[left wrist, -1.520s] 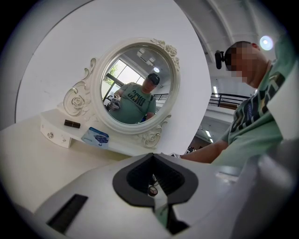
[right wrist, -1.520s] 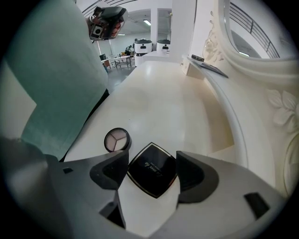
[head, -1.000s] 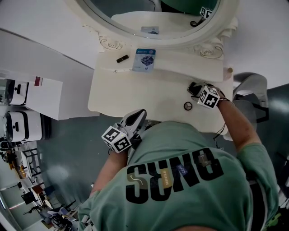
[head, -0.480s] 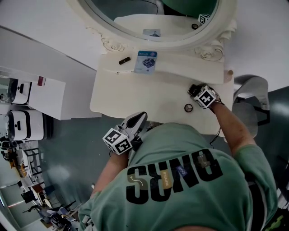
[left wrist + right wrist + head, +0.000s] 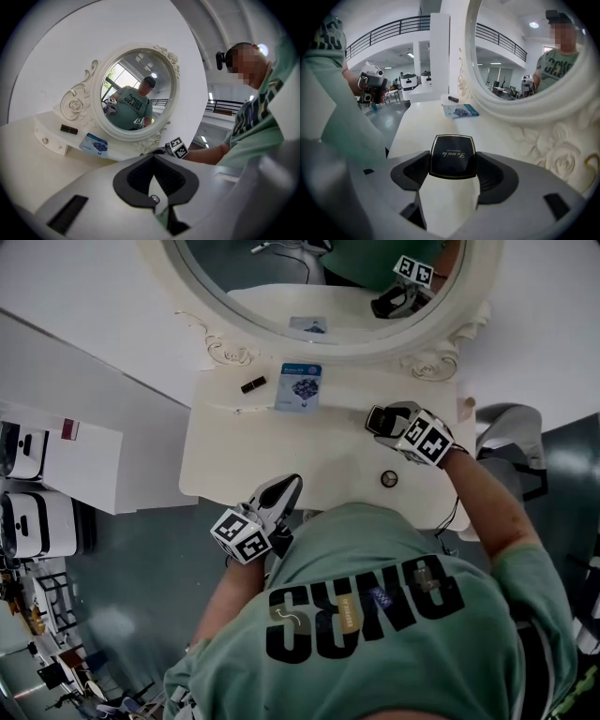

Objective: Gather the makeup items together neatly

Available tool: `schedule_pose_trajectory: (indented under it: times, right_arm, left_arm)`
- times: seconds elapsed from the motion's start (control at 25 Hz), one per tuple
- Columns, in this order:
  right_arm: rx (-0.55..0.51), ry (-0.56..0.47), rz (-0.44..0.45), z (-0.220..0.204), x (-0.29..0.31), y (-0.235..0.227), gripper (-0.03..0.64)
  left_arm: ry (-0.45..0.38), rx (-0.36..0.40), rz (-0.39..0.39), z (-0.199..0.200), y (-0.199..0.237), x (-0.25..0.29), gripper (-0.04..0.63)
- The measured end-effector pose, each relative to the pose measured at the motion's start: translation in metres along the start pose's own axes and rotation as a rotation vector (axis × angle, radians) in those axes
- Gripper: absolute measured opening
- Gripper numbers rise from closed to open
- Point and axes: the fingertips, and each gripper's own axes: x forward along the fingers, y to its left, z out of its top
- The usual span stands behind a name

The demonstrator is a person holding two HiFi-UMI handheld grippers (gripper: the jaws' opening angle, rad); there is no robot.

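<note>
- Your right gripper (image 5: 453, 169) has the black square compact with gold lettering (image 5: 452, 156) between its two jaws. The jaws are closing on it, and both pads touch its sides.
- The compact stands out a little beyond the pads, with its printed lid turned up.
- You hold this gripper over the far right part of the cream vanity table (image 5: 281, 451), just in front of the raised shelf under the oval mirror (image 5: 137, 91).
- The flat blue packet (image 5: 300, 387) lies on that shelf, to the left of the compact and well apart from it.
- The small black lipstick tube (image 5: 253, 384) lies on the same shelf, farther left, near the packet but not touching it.
- A small round dark-rimmed item (image 5: 389, 479) sits on the table top, nearer to you than the right gripper. What it is, I cannot tell.
- Your left gripper (image 5: 153, 176) has its jaws fully together, with nothing between them. It is at the near edge of the table, close to your body and well apart from all the items.
</note>
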Motion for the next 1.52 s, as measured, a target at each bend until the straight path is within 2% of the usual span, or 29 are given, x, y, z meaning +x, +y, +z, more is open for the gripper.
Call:
schedule_pose_trajectory:
  times: [0.12, 0.24, 0.52, 0.68, 0.8, 0.92, 1.04, 1.16, 1.24, 1.32, 1.44, 1.52]
  right_arm:
    - [-0.044, 0.035, -0.022, 0.037, 0.014, -0.024, 0.301]
    - [-0.064, 0.086, -0.025, 0.056, 0.037, -0.043, 0.301]
    - [-0.170, 0.239, -0.008, 0.056, 0.087, -0.066, 0.301]
    - [-0.247, 0.283, -0.044, 0.059, 0.096, -0.071, 0.309]
    - [-0.267, 0.286, -0.085, 0.064, 0.091, -0.073, 0.325]
    - [-0.231, 0.194, -0.126, 0.077, 0.067, -0.066, 0.325]
    - [-0.118, 0.036, -0.133, 0.084, 0.028, -0.046, 0.319]
    - [0.027, -0.132, -0.149, 0.077, -0.016, -0.027, 0.238]
    - [0.129, -0.240, -0.188, 0.062, -0.048, -0.019, 0.154]
    - [0.271, -0.363, -0.216, 0.042, -0.080, -0.014, 0.011]
    - [0.466, -0.501, -0.178, 0.004, -0.118, -0.001, -0.005]
    - [0.505, -0.502, -0.158, -0.028, -0.134, 0.012, -0.005]
  left_arm:
    - [-0.009, 0.006, -0.036, 0.021, 0.021, 0.002, 0.009]
    - [0.001, 0.021, -0.073, 0.039, 0.042, 0.000, 0.009]
    - [0.045, 0.035, -0.097, 0.064, 0.103, -0.027, 0.009]
    - [0.065, 0.033, -0.093, 0.068, 0.130, -0.038, 0.009]
    - [0.064, 0.027, -0.105, 0.070, 0.135, -0.037, 0.009]
    - [0.064, 0.039, -0.131, 0.072, 0.126, -0.027, 0.009]
    - [0.068, 0.049, -0.151, 0.069, 0.110, -0.014, 0.009]
    - [0.079, 0.064, -0.164, 0.062, 0.087, 0.006, 0.009]
    - [0.097, 0.085, -0.176, 0.054, 0.067, 0.022, 0.009]
    - [0.130, 0.122, -0.185, 0.041, 0.046, 0.044, 0.009]
    - [0.213, 0.214, -0.190, 0.008, 0.017, 0.088, 0.009]
    - [0.296, 0.287, -0.198, -0.024, 0.001, 0.120, 0.009]
